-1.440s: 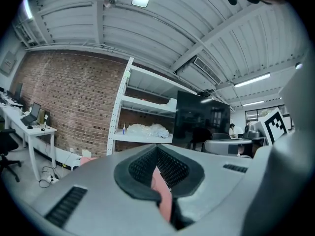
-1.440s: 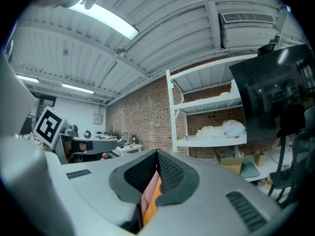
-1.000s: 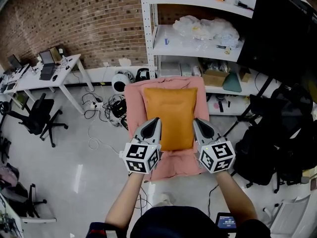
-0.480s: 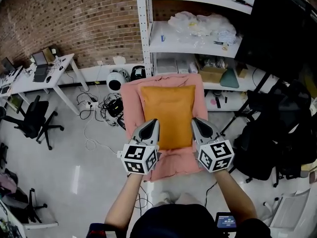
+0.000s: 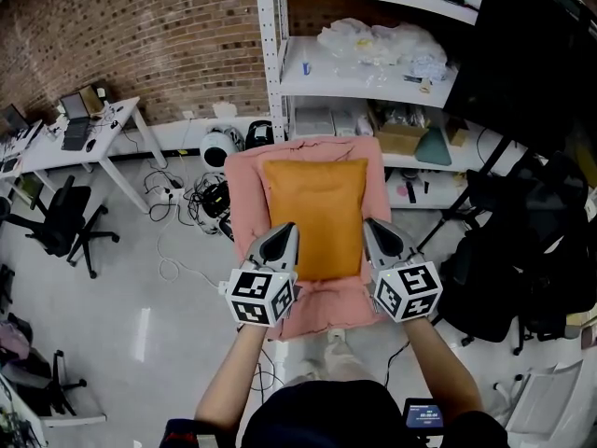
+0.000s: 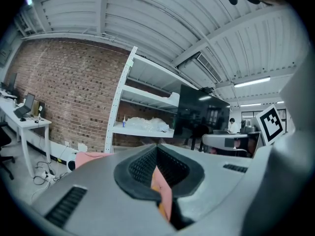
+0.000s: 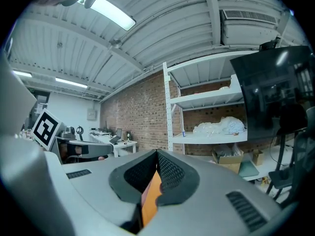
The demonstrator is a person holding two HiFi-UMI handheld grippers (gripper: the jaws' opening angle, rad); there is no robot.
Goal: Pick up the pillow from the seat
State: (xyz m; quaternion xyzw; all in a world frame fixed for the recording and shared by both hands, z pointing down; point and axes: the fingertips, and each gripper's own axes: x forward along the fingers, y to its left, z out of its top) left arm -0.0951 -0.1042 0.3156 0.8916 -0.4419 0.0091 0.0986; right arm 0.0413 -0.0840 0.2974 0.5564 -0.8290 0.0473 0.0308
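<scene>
An orange pillow [image 5: 314,215] lies on a wider pink cushion [image 5: 247,194], stretched out in front of me in the head view. My left gripper [image 5: 283,233] is shut at the near left edge; in the left gripper view, pink fabric [image 6: 162,191] with a sliver of orange is pinched between its jaws [image 6: 160,181]. My right gripper [image 5: 373,231] is shut at the near right edge, with orange fabric [image 7: 149,198] clamped in its jaws [image 7: 153,183]. Whatever lies under the pink cushion is hidden.
A white shelf rack [image 5: 373,68] stands just beyond the pillow. Cables [image 5: 191,199] and a round white device [image 5: 219,147] lie on the floor to the left. A desk [image 5: 79,143] and an office chair [image 5: 61,224] stand far left. Black bags [image 5: 522,259] crowd the right.
The left gripper has sunk slightly with its edge of the cushion. Both grips are unchanged, and the right gripper has stayed in place.
</scene>
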